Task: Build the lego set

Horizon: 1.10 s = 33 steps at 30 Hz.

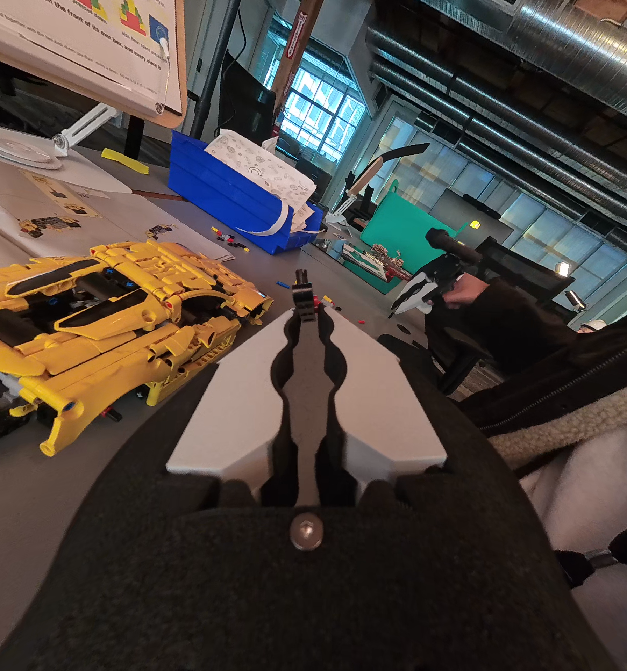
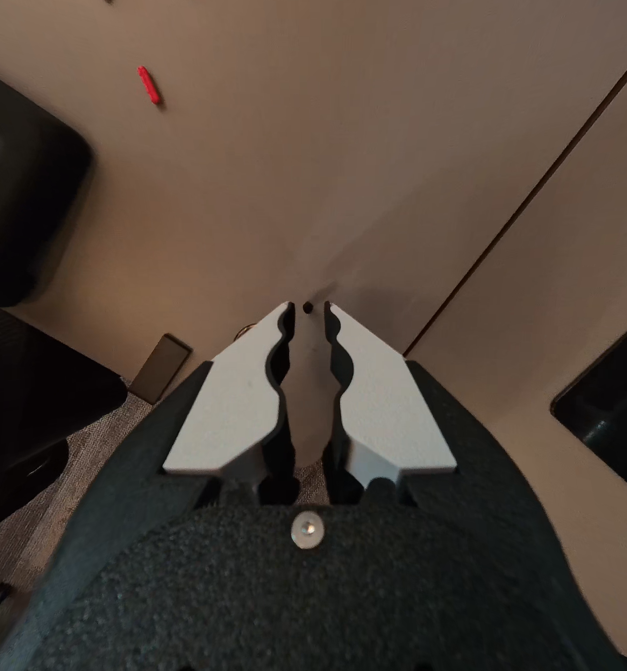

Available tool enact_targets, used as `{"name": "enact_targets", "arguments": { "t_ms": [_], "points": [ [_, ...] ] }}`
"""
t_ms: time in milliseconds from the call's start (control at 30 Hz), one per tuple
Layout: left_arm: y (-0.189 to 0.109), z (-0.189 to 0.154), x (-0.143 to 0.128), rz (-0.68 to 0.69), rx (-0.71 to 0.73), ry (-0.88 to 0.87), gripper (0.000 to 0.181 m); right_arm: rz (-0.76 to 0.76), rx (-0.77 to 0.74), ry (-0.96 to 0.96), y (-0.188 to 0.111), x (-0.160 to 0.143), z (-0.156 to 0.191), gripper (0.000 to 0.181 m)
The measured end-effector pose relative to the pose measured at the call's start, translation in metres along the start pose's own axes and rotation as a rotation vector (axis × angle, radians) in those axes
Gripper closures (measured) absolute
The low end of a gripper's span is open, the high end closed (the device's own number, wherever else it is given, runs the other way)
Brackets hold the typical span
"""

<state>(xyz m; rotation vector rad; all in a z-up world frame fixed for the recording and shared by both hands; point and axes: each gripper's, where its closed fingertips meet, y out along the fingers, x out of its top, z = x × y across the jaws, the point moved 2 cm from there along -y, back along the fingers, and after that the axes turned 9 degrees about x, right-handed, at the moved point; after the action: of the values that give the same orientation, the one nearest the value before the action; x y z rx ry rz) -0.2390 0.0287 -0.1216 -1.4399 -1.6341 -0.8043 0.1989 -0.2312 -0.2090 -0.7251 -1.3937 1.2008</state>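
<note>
Yellow lego car [image 1: 115, 323], partly built, lies on the grey bench [image 1: 68, 508] at left centre of the left wrist view. Left gripper [image 1: 306, 312] is pinched narrow on a small black lego piece [image 1: 303, 296] that sticks up past the fingertips, centre frame. Open instruction booklet [image 1: 68, 214] sits upper left of the car. Blue bin [image 1: 224, 196] with patterned paper in it stands further back, top centre; loose small pieces [image 1: 228, 239] are scattered just in front of it. Right gripper [image 1: 410, 301] shows at right centre in a person's hand [image 1: 464, 288], tips angled down close to the bench.

Right wrist view: right gripper [image 2: 307, 308] points down at the bench [image 2: 304, 145], jaws narrowly apart, nothing clamped. A tiny dark piece [image 2: 307, 308] lies on the bench between the tips; contact unclear. Red pin [image 2: 148, 85] lies upper left, well apart from the gripper.
</note>
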Motion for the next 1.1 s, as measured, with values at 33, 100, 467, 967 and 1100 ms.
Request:
{"name": "enact_targets", "arguments": {
  "t_ms": [33,100,467,967,1100],
  "points": [
    [0.0,0.0,0.0,0.0,0.0,0.0,0.172,0.004,-0.004,-0.002,0.0,-0.001,-0.001,0.168],
    [0.0,0.0,0.0,0.0,0.0,0.0,0.172,0.003,-0.009,-0.01,0.0,-0.001,-0.001,0.169],
    [0.0,0.0,0.0,0.0,-0.002,0.001,0.172,0.041,-0.006,-0.011,0.005,-0.003,-0.003,0.171],
    [-0.001,-0.019,0.004,-0.028,-0.108,-0.009,0.173,-0.34,0.2,-0.141,-0.018,0.089,0.065,0.178],
    [-0.006,-0.041,0.014,-0.088,-0.243,-0.037,0.173,-0.648,0.516,-0.222,-0.026,0.182,0.157,0.178]
  ]
}}
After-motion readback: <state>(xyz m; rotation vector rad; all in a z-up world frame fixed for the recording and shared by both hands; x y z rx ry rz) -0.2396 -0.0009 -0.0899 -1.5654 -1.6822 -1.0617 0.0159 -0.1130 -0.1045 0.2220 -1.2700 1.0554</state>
